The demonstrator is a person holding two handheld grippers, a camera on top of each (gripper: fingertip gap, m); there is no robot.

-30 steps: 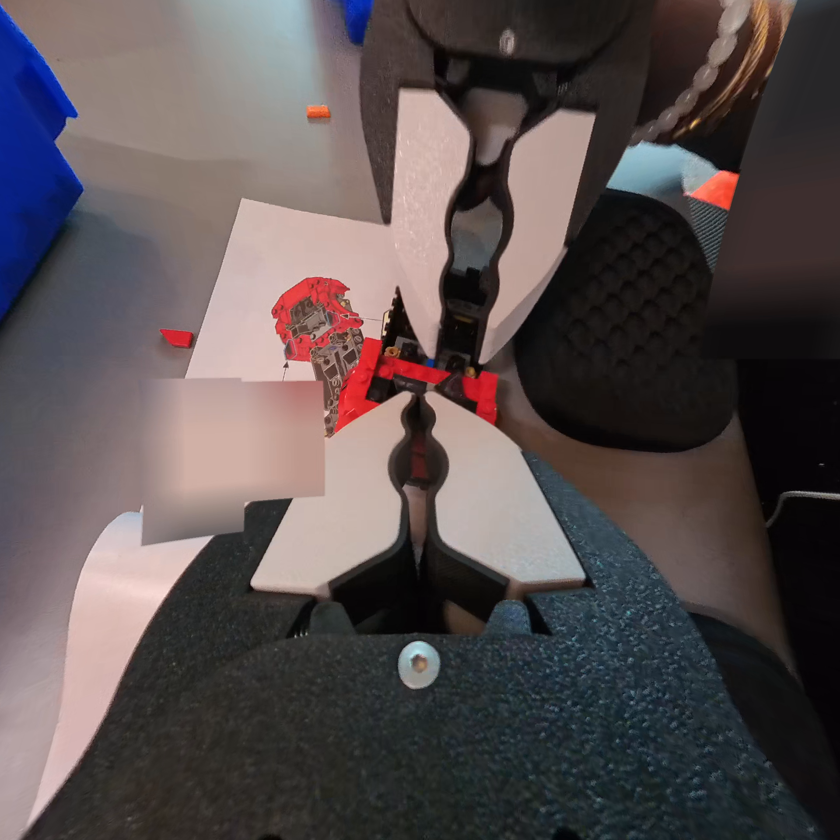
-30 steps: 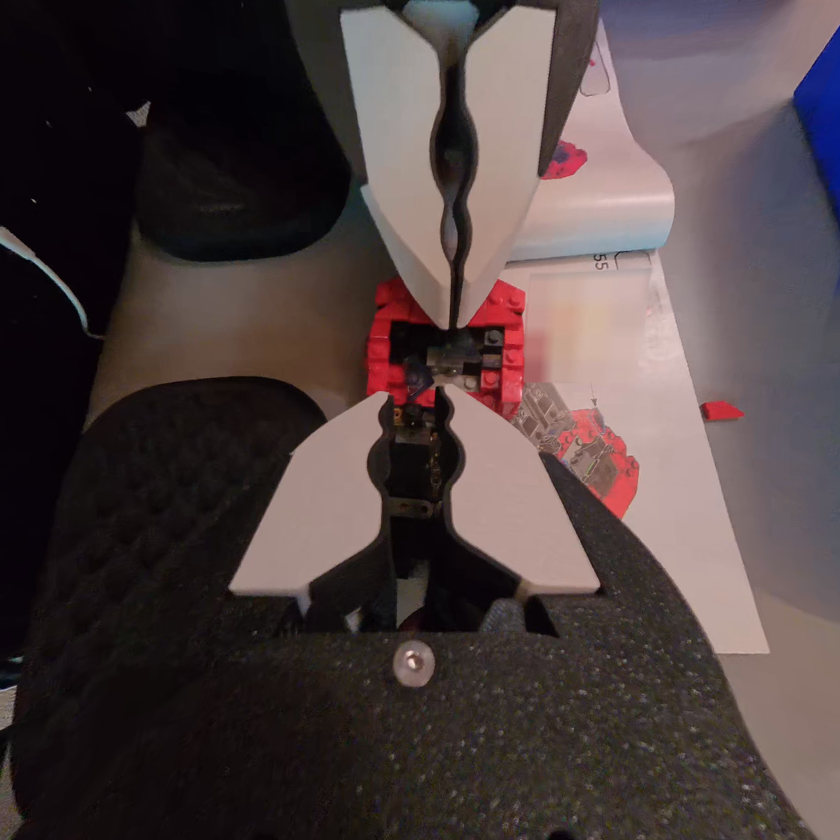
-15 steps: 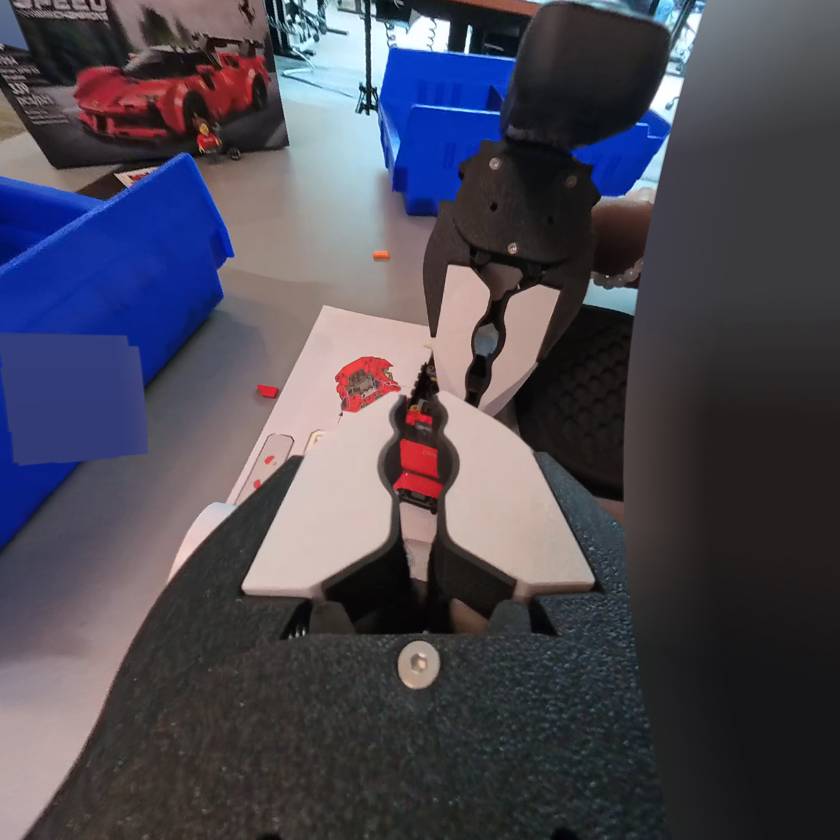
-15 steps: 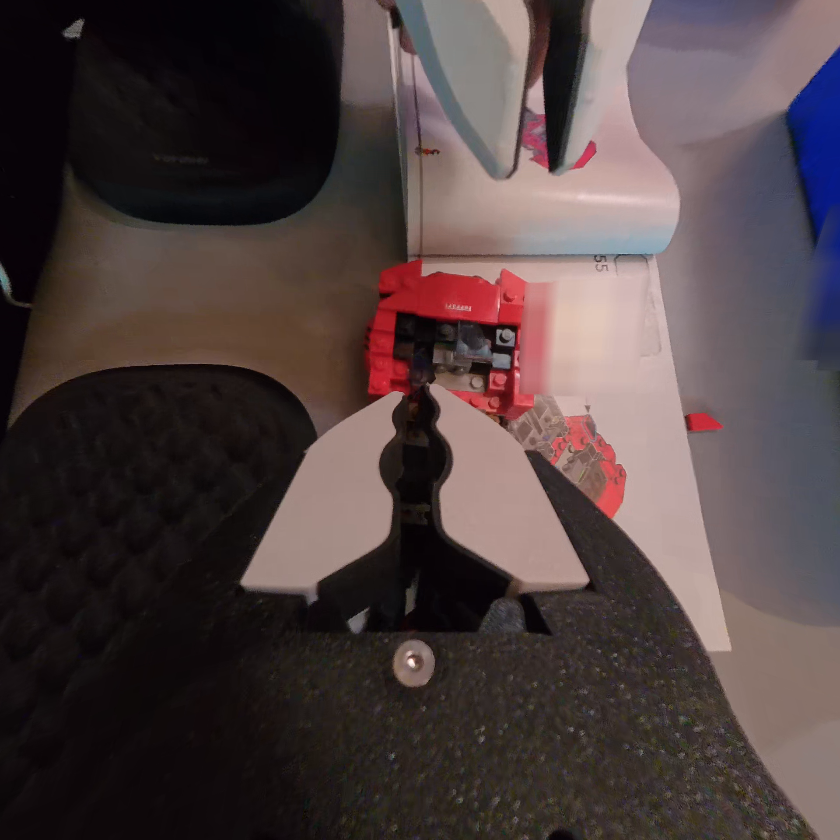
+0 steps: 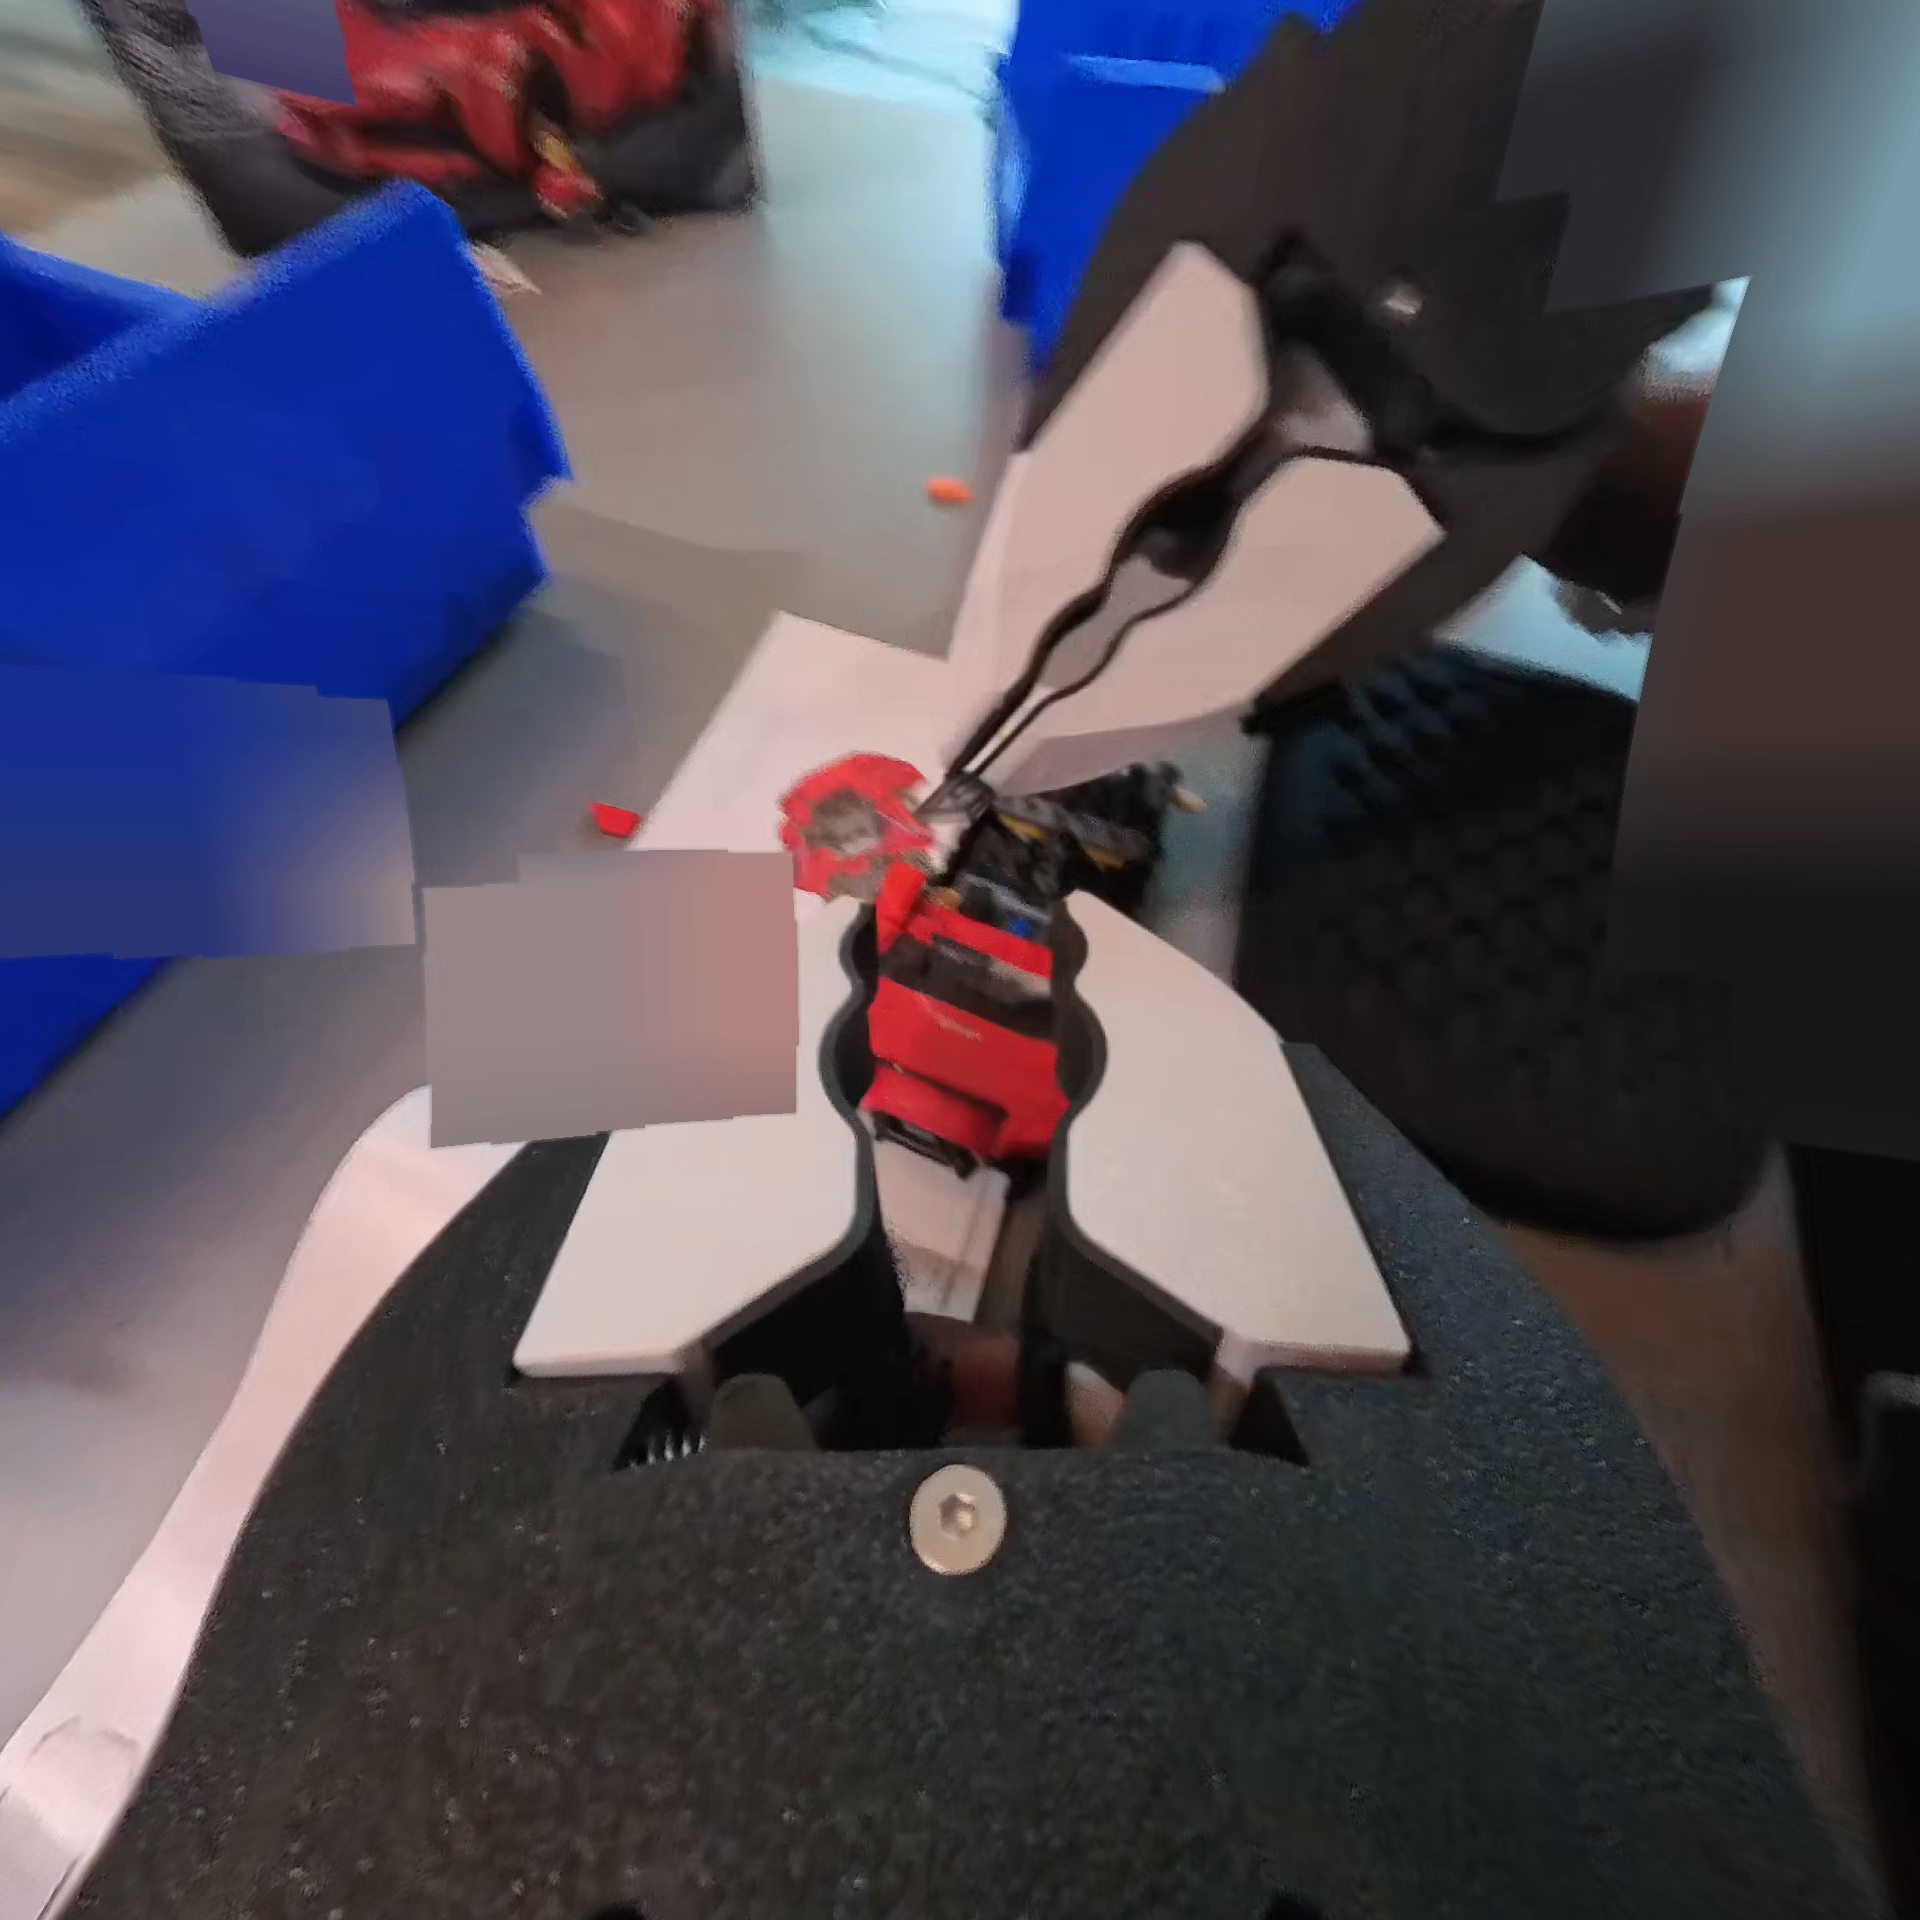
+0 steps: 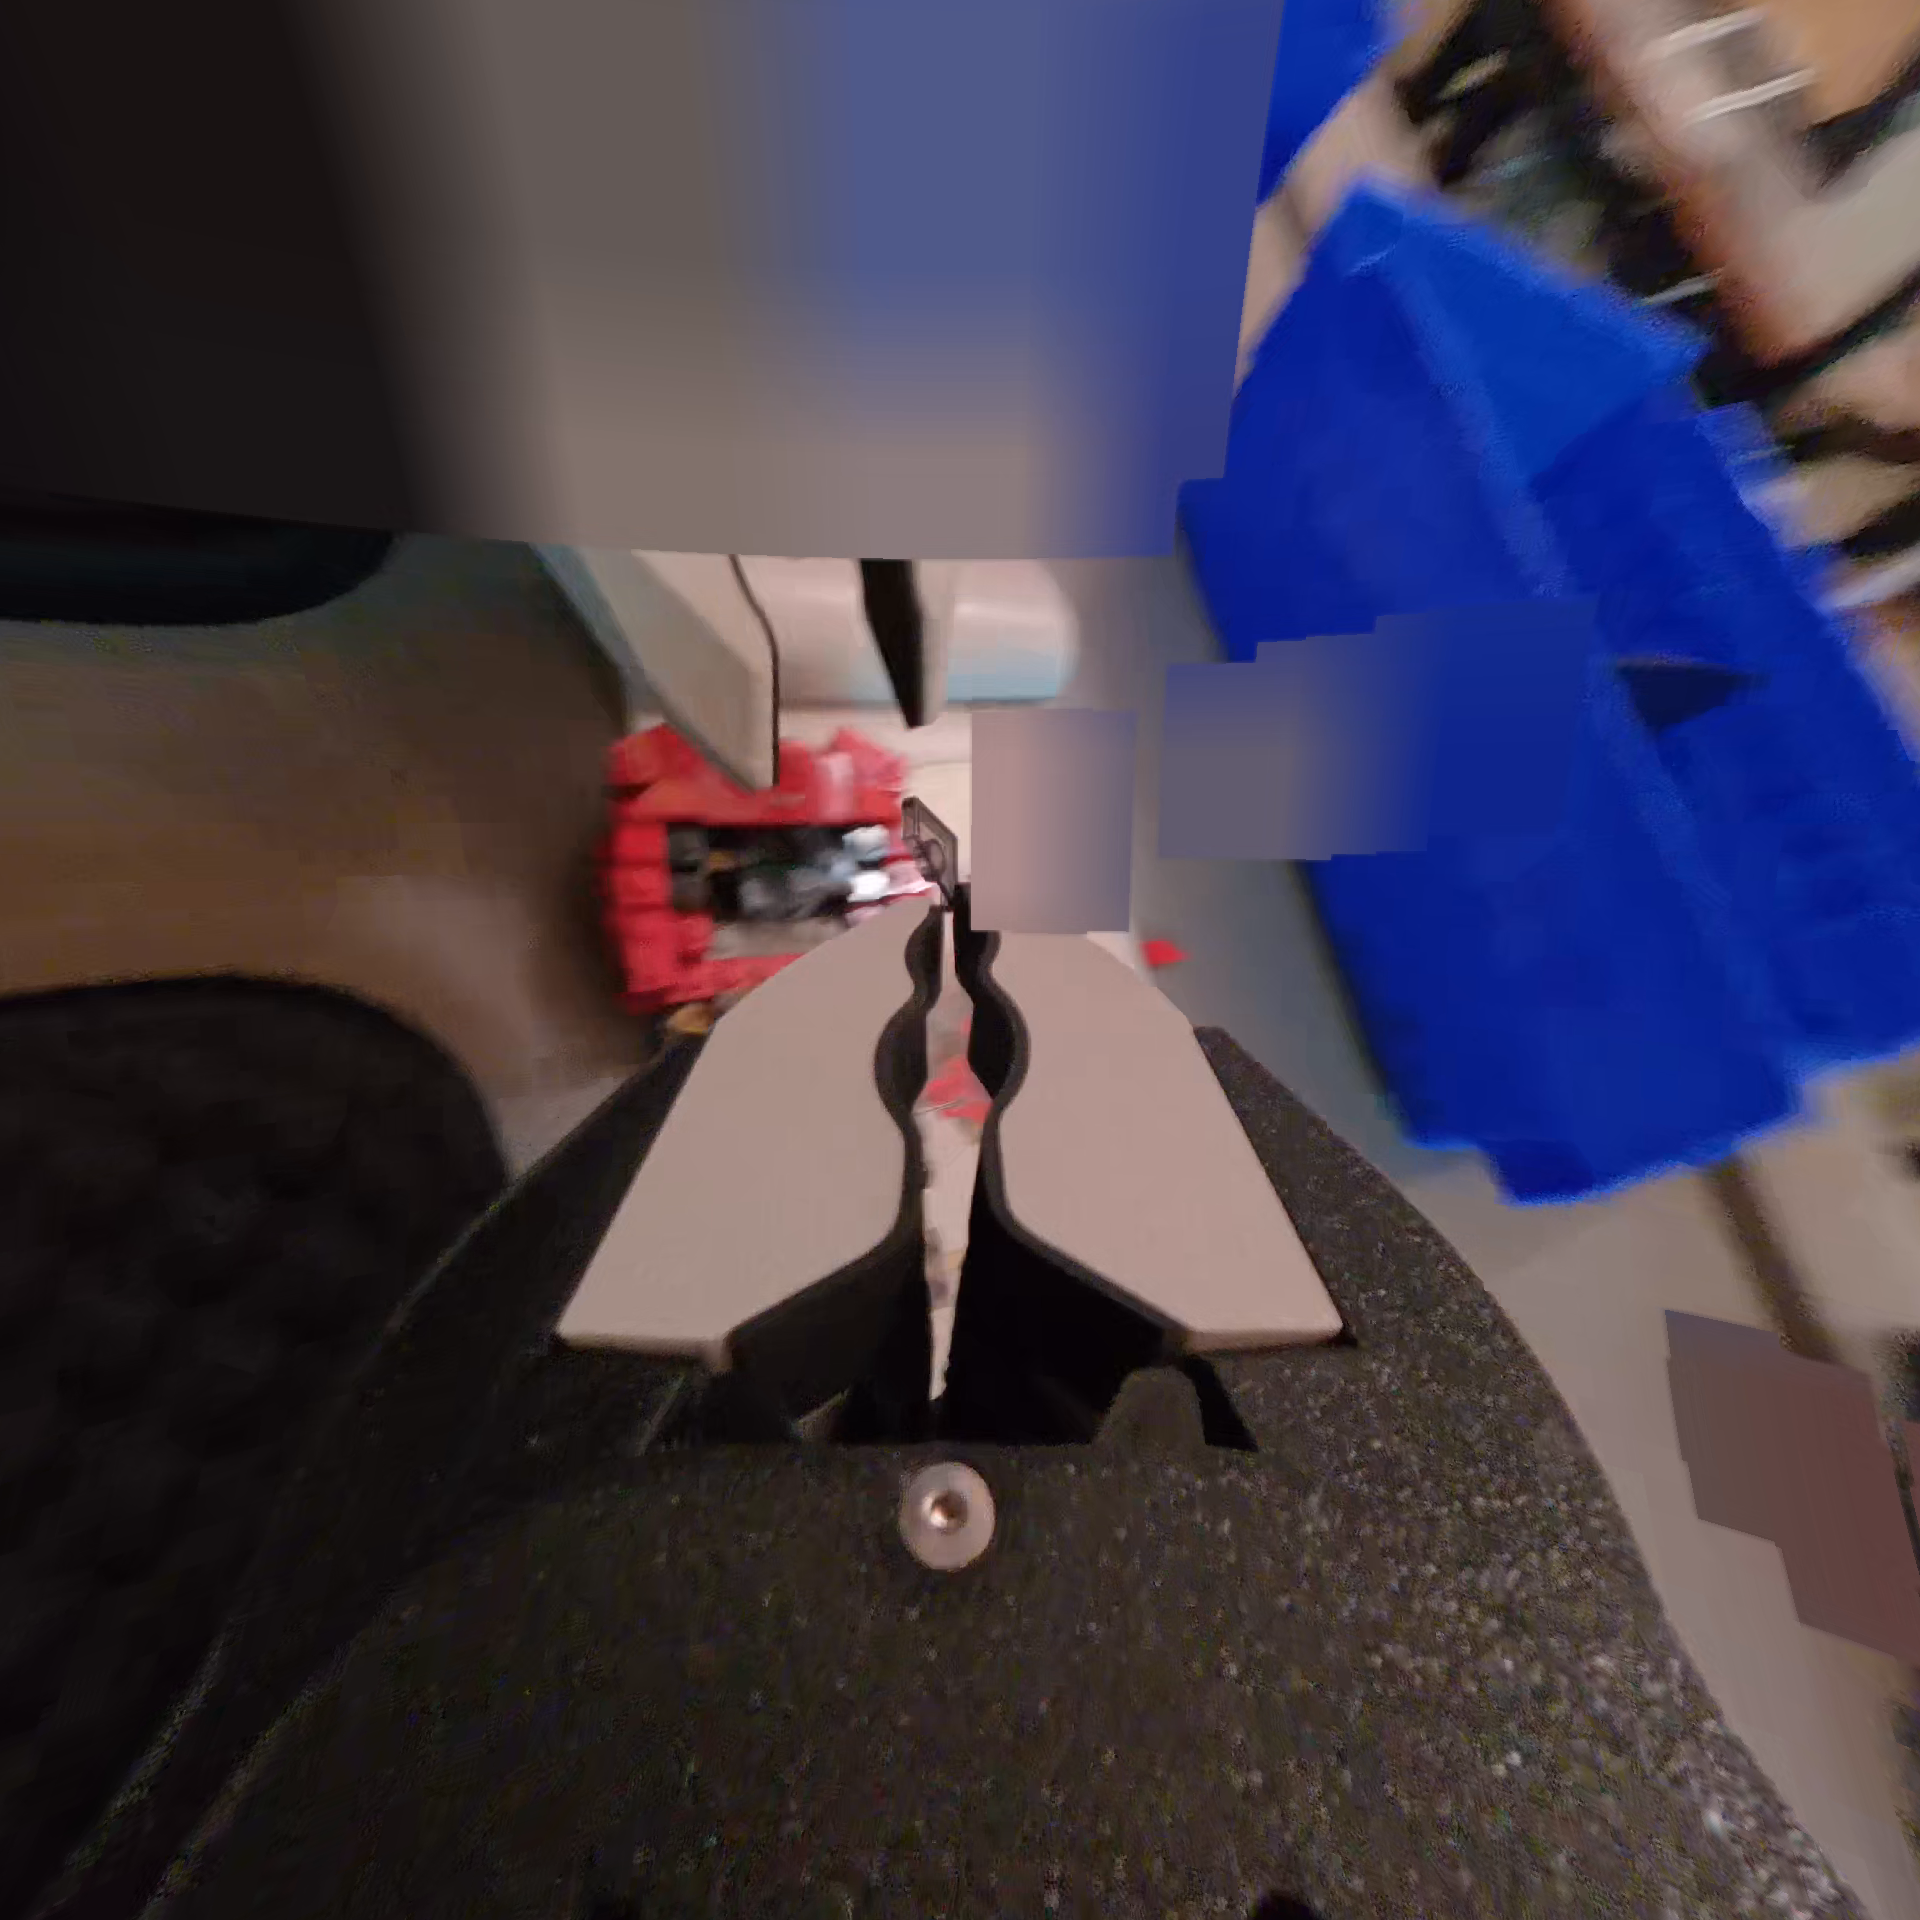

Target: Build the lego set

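Note:
The partly built red and black lego car [image 5: 961, 1023] lies on the table by the instruction booklet [image 5: 800, 675]. My left gripper [image 5: 966, 920] is open above its rear end, and the car shows in the gap between the fingers. Whether the fingers touch it I cannot tell. The car also shows in the right wrist view [image 6: 717, 883], under the left gripper's fingers [image 6: 707, 675]. My right gripper [image 6: 954, 930] is shut on a small thin dark piece [image 6: 930, 836] at its tips. In the left wrist view the right gripper [image 5: 971, 774] comes down from the upper right, over the car's front.
Blue bins stand at the left [image 5: 260, 468] and in the right wrist view [image 6: 1507, 727]. A black padded block [image 5: 1455, 935] sits right of the car. Loose red [image 5: 613, 819] and orange [image 5: 945, 490] pieces lie on the grey table. The set's box [image 5: 468, 104] stands far back.
The right gripper has let go of the car's black part and now pinches a small dark piece. The left gripper let go, lifted, opened wider and has come back down over the car's rear.

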